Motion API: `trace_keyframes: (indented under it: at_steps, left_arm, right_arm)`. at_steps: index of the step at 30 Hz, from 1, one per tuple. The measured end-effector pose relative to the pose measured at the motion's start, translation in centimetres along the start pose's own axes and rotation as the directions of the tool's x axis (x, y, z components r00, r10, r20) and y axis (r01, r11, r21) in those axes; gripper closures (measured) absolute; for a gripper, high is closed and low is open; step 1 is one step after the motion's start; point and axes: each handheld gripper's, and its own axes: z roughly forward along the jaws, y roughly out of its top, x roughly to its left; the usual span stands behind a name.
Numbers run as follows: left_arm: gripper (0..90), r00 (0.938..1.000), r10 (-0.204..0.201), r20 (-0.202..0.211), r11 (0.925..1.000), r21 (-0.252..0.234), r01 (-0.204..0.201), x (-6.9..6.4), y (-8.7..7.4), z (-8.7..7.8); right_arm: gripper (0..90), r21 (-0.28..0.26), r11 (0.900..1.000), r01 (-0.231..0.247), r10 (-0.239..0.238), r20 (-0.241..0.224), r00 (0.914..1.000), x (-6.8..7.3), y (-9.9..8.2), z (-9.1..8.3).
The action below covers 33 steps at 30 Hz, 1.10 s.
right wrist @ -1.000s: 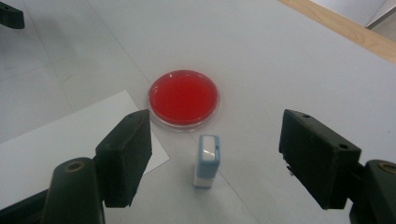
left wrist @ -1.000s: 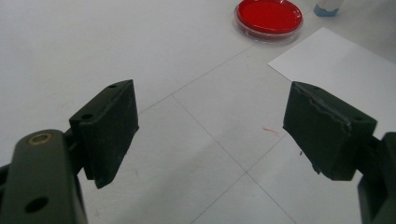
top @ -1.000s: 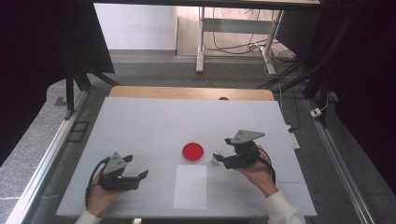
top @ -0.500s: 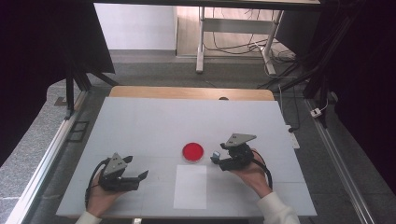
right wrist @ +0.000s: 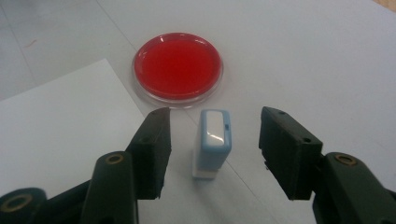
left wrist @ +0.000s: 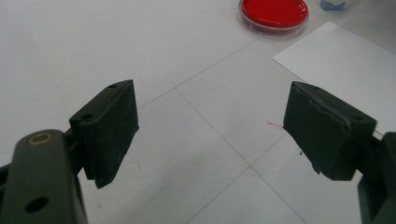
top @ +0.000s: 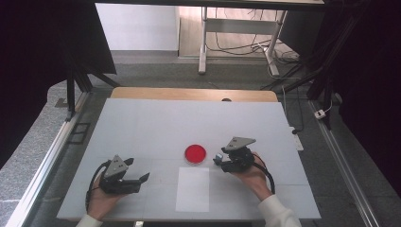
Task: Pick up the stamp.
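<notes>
Both right claw (right wrist: pixel 215 154) jaws closing around blue stamp (right wrist: pixel 213 140), lower than before.

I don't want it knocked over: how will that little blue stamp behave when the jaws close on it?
The stamp stands upright on a narrow white base, so an off-centre touch would probably tip it. It looks like rigid plastic, likely light and stiff. Its glossy top suggests smooth sides, perhaps slippery. The right gripper, jaws just closing, straddles it without touching.

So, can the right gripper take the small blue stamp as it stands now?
Probably yes: the blue stamp stands upright between the right gripper's closing jaws, not yet touched, with nothing between them.
</notes>
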Motion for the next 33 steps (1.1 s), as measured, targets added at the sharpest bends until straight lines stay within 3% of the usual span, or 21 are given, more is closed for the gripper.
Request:
trace_keyframes:
  at_steps: [15,23,33]
  left_arm:
    - [18.0,1.0000,-0.003,-0.003,1.0000,0.002,0.003,0.17,-0.12,0.04]
    - [18.0,1.0000,-0.009,0.004,1.0000,-0.001,0.009,0.23,-0.15,0.04]
    - [18.0,1.0000,-0.006,0.004,1.0000,0.000,0.006,0.23,-0.18,0.03]
  right_arm:
    - [58.4,-0.008,1.0000,0.002,-0.002,0.006,1.0000,0.07,-0.27,0.25]
    - [74.1,-0.004,1.0000,0.006,-0.006,-0.021,0.9998,0.13,-0.37,0.42]
    - [74.5,-0.008,1.0000,-0.001,0.001,-0.024,0.9997,0.09,-0.42,0.41]
